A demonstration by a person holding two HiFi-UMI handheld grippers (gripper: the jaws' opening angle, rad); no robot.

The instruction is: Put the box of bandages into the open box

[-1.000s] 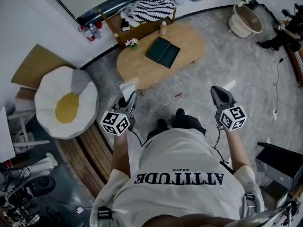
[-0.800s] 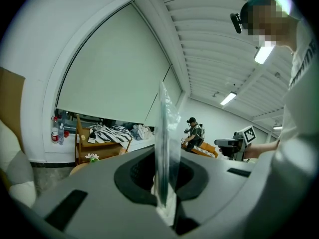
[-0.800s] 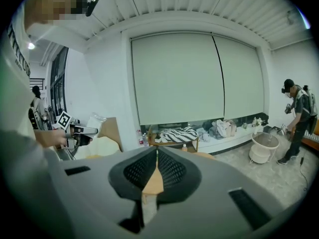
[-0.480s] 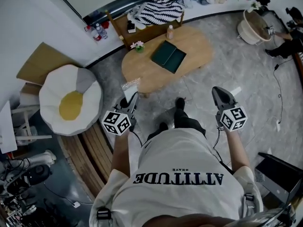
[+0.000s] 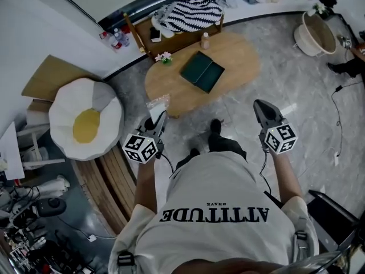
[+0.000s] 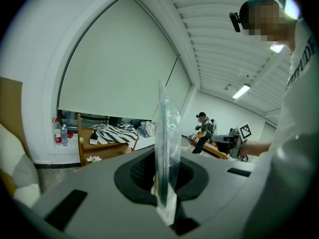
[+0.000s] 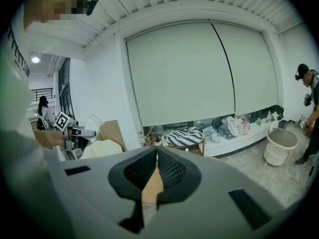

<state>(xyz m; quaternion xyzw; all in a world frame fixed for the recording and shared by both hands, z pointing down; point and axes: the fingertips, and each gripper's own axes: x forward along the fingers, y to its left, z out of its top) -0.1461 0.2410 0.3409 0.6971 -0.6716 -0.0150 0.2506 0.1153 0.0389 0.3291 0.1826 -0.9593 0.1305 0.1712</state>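
Note:
I stand a step back from the oval wooden table (image 5: 239, 53), on which a dark green flat case (image 5: 202, 71) lies. My left gripper (image 5: 159, 117) is held at waist height and is shut on a clear plastic packet (image 5: 157, 103). In the left gripper view the packet (image 6: 165, 133) stands edge-on between the pads. Whether the packet holds bandages I cannot tell. My right gripper (image 5: 263, 109) is level with it on the right. Its jaws (image 7: 156, 152) meet at the tips with nothing between them.
An egg-shaped cushion (image 5: 85, 124) lies at my left on the floor. Behind the table stands a wooden crate (image 5: 165, 36) with a striped cloth (image 5: 191, 10). A small bottle (image 5: 205, 40) and flowers (image 5: 165, 57) are on the table. A white basket (image 5: 315, 34) sits at the far right. Another person (image 7: 311, 103) works nearby.
The head view has drifted a little, and the table and basket sit slightly further right. Both grippers hold the same pose, the left still clamped on the packet.

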